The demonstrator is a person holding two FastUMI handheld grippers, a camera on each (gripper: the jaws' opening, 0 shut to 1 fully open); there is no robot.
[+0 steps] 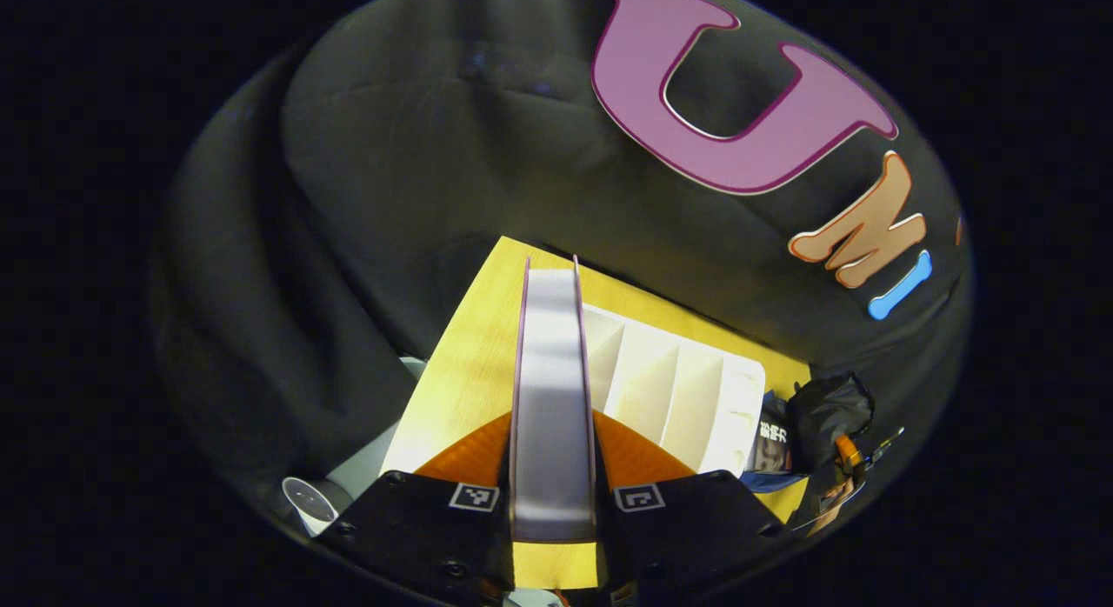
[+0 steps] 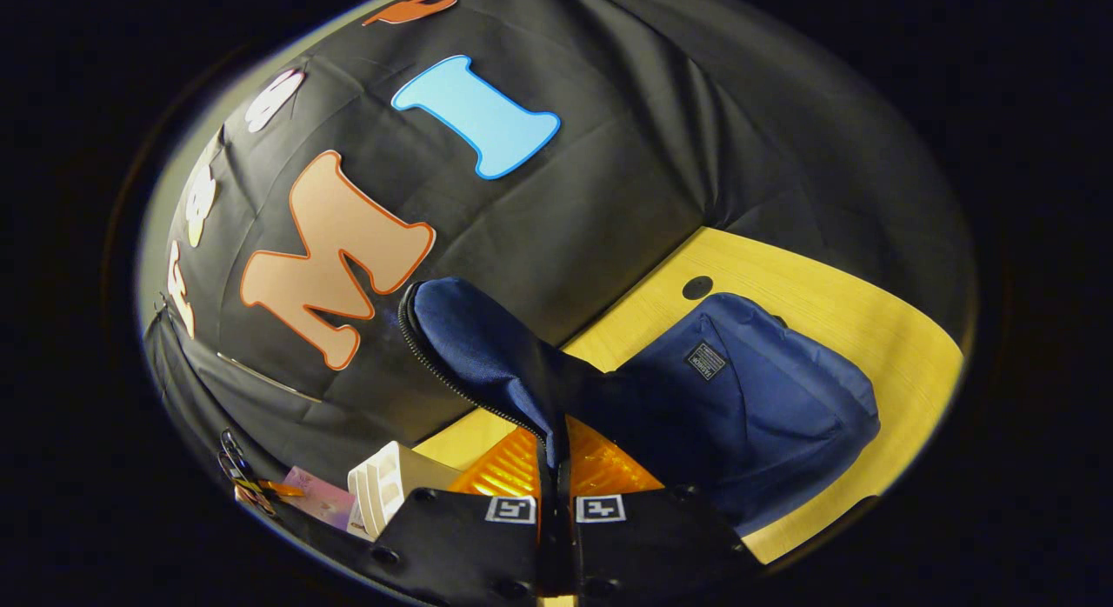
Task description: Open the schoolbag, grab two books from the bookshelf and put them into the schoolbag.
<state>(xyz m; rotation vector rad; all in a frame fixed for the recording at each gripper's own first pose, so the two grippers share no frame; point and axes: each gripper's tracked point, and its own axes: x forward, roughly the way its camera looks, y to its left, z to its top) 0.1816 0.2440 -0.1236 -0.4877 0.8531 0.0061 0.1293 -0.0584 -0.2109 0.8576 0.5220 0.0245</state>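
In the left gripper view my left gripper point(image 1: 553, 468) is shut on a book point(image 1: 551, 390), held edge-on with its white page block facing me and purple covers on both sides. Just right of it stands the white bookshelf point(image 1: 674, 390) with several dividers on the yellow table point(image 1: 469, 363). In the right gripper view my right gripper point(image 2: 555, 476) is shut on the zipper-edged flap point(image 2: 474, 342) of the navy schoolbag point(image 2: 756, 398), lifting it up. The bag's body lies on the table point(image 2: 869, 320) to the right. The bookshelf point(image 2: 387, 481) shows at lower left, beside a pink book point(image 2: 317, 496).
A white round-topped object point(image 1: 306, 501) sits low at the table's left edge. Right of the shelf, the other gripper and the hand holding it point(image 1: 835, 450) show by the bag's dark fabric. A round cable hole point(image 2: 697, 287) is in the tabletop behind the bag.
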